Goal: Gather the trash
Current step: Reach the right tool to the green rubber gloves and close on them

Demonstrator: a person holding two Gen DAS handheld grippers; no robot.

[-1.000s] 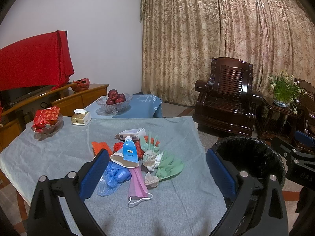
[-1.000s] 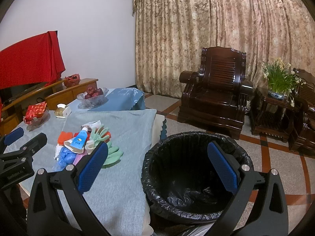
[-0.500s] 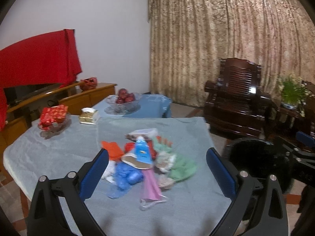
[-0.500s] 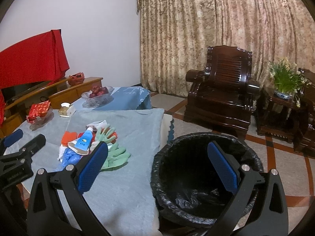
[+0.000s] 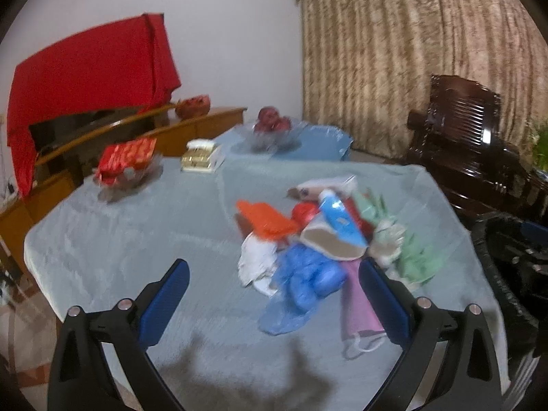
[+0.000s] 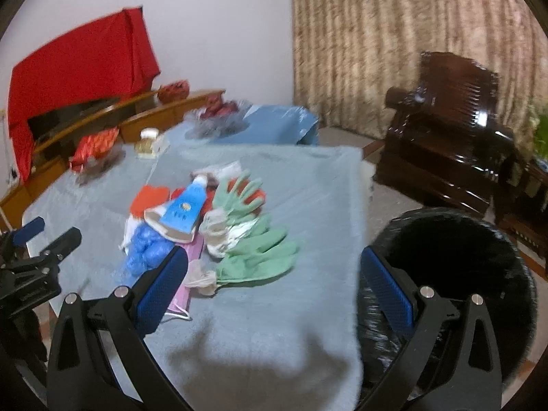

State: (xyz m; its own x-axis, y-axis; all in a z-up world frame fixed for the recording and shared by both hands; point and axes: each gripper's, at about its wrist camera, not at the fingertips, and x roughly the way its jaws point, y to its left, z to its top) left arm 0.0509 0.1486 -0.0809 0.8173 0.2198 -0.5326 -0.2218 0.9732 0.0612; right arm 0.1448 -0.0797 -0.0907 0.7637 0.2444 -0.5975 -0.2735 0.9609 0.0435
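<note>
A pile of trash lies on the grey-blue tablecloth [image 5: 137, 239]: a blue tube [image 5: 339, 219] on a paper cup, blue shoe covers [image 5: 304, 281], a pink face mask [image 5: 359, 311], green gloves [image 6: 260, 250], orange and white scraps. A black-lined bin [image 6: 455, 274] stands at the table's right side. My left gripper [image 5: 274, 294] is open and empty, above the table just left of the pile. My right gripper [image 6: 270, 287] is open and empty, above the table's near right edge, between pile and bin. The left gripper also shows in the right wrist view [image 6: 37, 253].
At the table's far end stand a red packet in a glass dish [image 5: 126, 161], a small gold box [image 5: 202, 157] and a fruit bowl [image 5: 270, 130] on a blue cloth. A dark wooden armchair [image 6: 455, 130] stands at the right. A low cabinet [image 5: 102, 137] runs along the left wall.
Both grippers have swung left and lower toward the table. The pile now lies nearer and larger in both views, and the bin has slid to the right. Both stay open.
</note>
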